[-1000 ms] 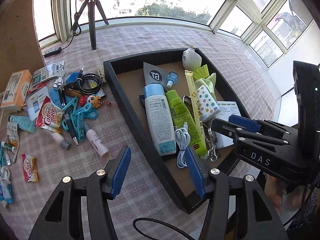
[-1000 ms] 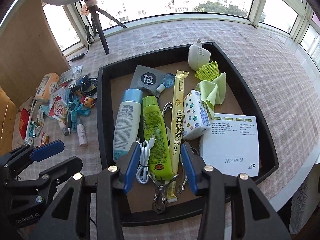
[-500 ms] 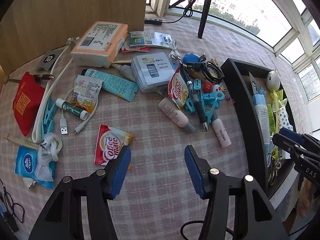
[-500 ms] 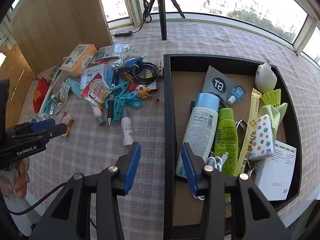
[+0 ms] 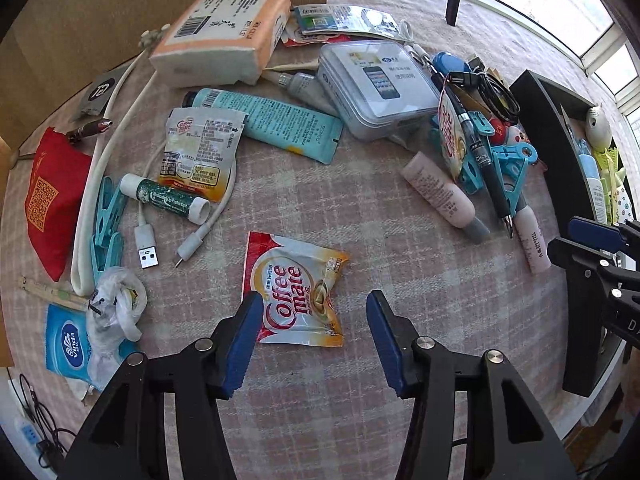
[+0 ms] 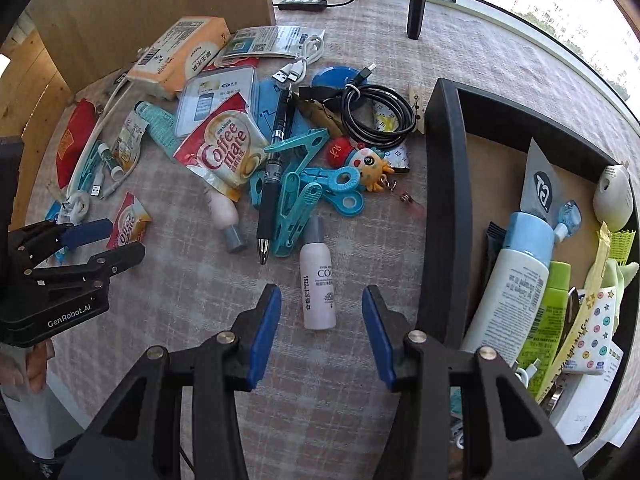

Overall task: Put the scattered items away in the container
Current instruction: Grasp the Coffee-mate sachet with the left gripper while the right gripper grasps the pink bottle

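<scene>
left gripper (image 5: 314, 334): pointing down at the checked cloth (image 5: 360, 208), jaws apart and just been closing a bit, nothing pinched. The small Coffee mate sachet (image 5: 298, 290) lies flat under the gap, nearer the left pad, not gripped.

right gripper (image 6: 320, 320): also aimed down, jaws parted about mid-width, empty. The little white bottle (image 6: 318, 284) lies lengthwise right between the pads, can't tell if they touch it; doesn't look like it.

near pile, left view: lip balm (image 5: 166, 199) lying across a white USB cable (image 5: 192, 246), teal clip (image 5: 106, 224) beside them, red pouch (image 5: 50, 196) further left, tissue pack (image 5: 68, 344) at the near edge.

mid pile, right view: black pen (image 6: 276, 168) slanting over the teal clips (image 6: 304, 196), pink bottle (image 6: 222, 210) just left of it, big Coffee mate pack (image 6: 220, 150) behind, cartoon keychain (image 6: 366, 164) to the right.

far: coiled black cable (image 6: 378, 114), clear phone box (image 5: 376, 88), orange tissue brick (image 5: 224, 32) against the wood panel (image 5: 120, 0).

tray (image 6: 444, 184): black, right of the pile, already holding the blue-capped lotion (image 6: 516, 276), green tube (image 6: 548, 312), and other bits.
</scene>
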`<state>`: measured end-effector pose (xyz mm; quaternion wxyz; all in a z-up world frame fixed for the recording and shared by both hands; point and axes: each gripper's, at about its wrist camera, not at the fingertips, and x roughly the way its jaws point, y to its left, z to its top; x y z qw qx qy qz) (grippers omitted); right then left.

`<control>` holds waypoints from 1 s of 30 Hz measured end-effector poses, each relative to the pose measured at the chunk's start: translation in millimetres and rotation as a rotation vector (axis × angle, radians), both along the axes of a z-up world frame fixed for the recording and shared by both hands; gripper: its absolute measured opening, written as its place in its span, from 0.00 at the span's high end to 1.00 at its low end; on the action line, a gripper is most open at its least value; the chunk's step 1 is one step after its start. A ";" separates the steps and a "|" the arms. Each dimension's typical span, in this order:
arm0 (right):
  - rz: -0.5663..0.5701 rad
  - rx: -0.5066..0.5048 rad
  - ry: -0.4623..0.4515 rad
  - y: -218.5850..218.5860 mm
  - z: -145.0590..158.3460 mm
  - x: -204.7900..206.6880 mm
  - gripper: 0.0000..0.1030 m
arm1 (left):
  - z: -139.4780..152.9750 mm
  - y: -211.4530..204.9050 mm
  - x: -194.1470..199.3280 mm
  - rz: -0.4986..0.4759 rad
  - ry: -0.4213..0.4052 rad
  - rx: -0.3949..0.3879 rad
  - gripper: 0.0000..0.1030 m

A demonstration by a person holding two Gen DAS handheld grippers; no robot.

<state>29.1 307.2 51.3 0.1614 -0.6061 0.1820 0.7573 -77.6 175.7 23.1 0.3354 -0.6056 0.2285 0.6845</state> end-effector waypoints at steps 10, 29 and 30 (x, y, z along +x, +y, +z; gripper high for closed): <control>-0.023 -0.052 -0.038 9.8 -25.8 -9.2 0.62 | -6.5 0.6 -2.2 -0.015 0.040 -0.024 0.66; -0.060 -0.075 -0.008 17.6 -30.0 22.3 0.80 | 9.5 -29.8 -7.0 0.034 0.003 0.090 0.94; -0.062 -0.073 -0.003 18.1 -27.8 25.0 0.81 | 12.6 -31.4 -7.1 0.035 0.005 0.097 0.94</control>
